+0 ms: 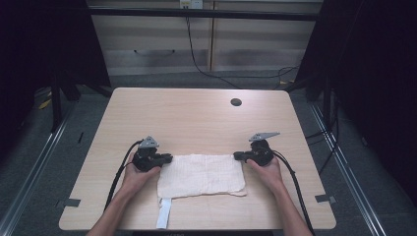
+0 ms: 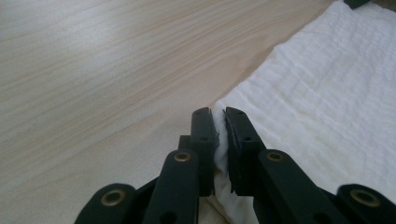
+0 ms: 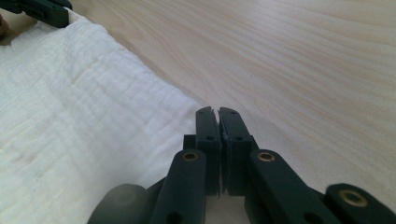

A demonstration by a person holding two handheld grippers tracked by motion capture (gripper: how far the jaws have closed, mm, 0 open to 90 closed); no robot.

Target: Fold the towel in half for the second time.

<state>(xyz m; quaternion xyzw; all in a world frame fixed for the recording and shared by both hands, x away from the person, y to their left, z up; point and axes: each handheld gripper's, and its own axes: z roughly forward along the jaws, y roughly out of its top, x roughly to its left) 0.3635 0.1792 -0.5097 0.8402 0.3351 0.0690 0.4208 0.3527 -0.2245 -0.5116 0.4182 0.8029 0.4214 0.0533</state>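
A white crinkled cloth [image 1: 201, 175] lies flat near the table's front edge, folded into a rectangle. My left gripper [image 1: 169, 158] is at its far left corner; in the left gripper view the gripper [image 2: 219, 112] is shut on a fold of cloth [image 2: 327, 102], white fabric showing between the jaws. My right gripper [image 1: 236, 156] is at the far right corner. In the right gripper view that gripper [image 3: 218, 111] is shut tight where the cloth [image 3: 70, 107] edge meets it. Both grippers rest low on the table.
The wooden table [image 1: 196, 118] has a dark cable hole [image 1: 236, 102] at the back right. A white strip [image 1: 164, 214] hangs from the cloth over the front edge. Cabinet drawers [image 1: 152, 49] and floor cables lie beyond the table.
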